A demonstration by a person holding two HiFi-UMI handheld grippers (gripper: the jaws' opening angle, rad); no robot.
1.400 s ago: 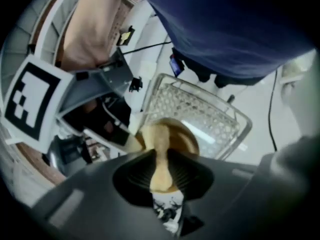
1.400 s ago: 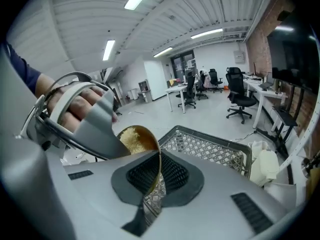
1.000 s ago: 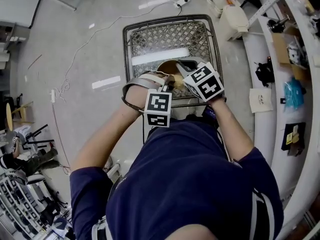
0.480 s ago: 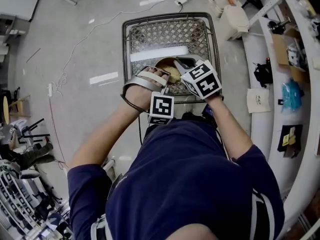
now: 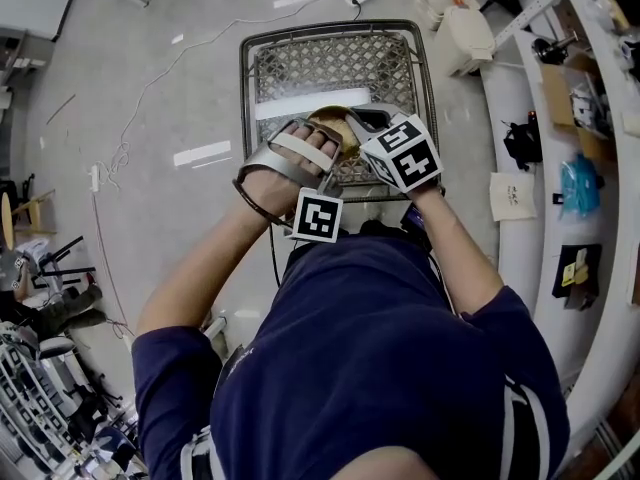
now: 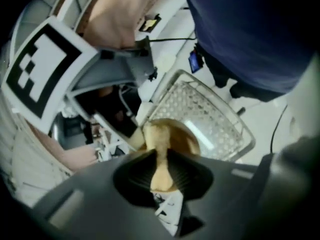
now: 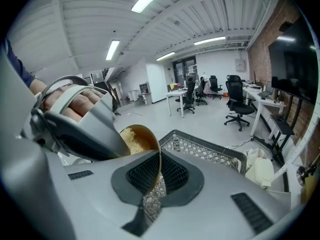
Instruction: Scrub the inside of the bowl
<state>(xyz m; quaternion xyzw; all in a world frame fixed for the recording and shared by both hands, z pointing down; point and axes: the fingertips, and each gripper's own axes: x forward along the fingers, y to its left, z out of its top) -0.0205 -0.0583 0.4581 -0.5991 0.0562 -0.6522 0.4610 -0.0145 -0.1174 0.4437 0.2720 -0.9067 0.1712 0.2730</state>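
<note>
A golden-brown bowl (image 5: 331,125) is held tilted above a metal mesh basket (image 5: 330,68). My right gripper (image 5: 358,121) is shut on the bowl's rim; in the right gripper view the thin rim (image 7: 158,164) runs between the pads. My left gripper (image 5: 335,151) is shut on a tan fibrous scrubber (image 6: 159,156) that reaches into the bowl (image 6: 184,140). The right gripper view shows the scrubber (image 7: 131,140) against the bowl's inner wall (image 7: 145,135), with the left gripper (image 7: 85,129) close at the left.
The mesh basket (image 7: 210,151) stands on a grey floor, with white containers (image 5: 455,18) behind it. A curved white bench (image 5: 520,168) with small items runs along the right. A cable (image 5: 150,98) lies on the floor at left. Office chairs (image 7: 235,101) stand far off.
Both grippers and the bowl have shifted slightly away from the body over the basket. The left gripper has turned, with its scrubber still in the bowl.
</note>
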